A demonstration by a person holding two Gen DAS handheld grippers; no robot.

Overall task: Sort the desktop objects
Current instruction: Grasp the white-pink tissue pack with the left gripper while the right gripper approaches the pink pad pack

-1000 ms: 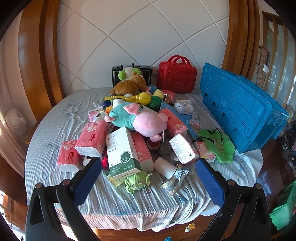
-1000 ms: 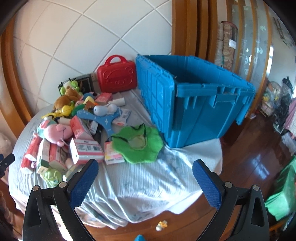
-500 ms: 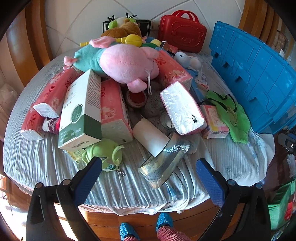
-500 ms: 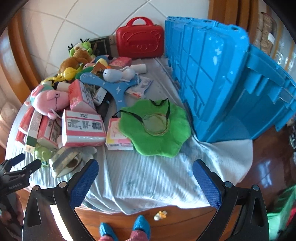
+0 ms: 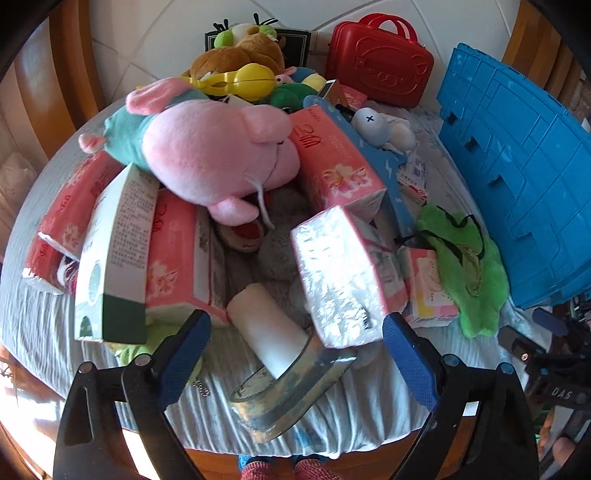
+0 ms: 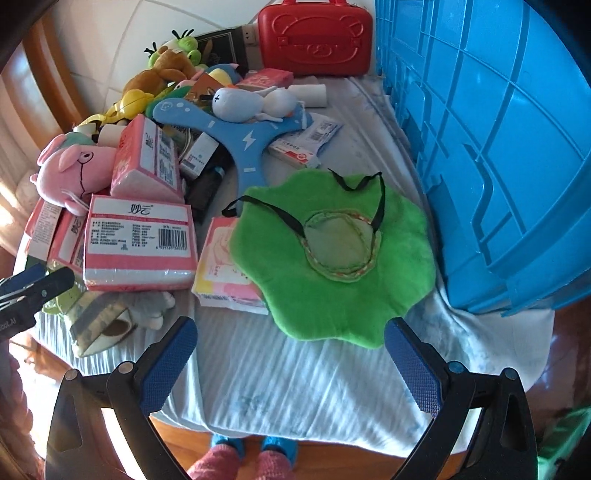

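Note:
A heap of objects lies on a cloth-covered round table (image 5: 33, 325). In the left wrist view my left gripper (image 5: 295, 332) hangs over a white roll (image 5: 264, 334) in a clear wrapper (image 5: 291, 395) and a pink tissue pack (image 5: 340, 280); its jaws are closing, wide apart, touching nothing. A pink plush pig (image 5: 210, 158) and a white-and-green box (image 5: 114, 251) lie behind. In the right wrist view my right gripper (image 6: 290, 341) stands open above bare cloth, just in front of a green plush hat (image 6: 332, 258).
A big blue crate (image 6: 498, 147) stands at the right, a red case (image 6: 314, 33) at the back. Tissue packs (image 6: 138, 240), a blue boomerang toy (image 6: 243, 144) and plush toys (image 6: 166, 70) crowd the left half. A person's feet (image 6: 236, 461) show below the table's edge (image 6: 332, 454).
Both grippers came down and closer to the table. The left one now hangs over the white roll, the right one nears the green hat. Left jaws stand slightly narrower.

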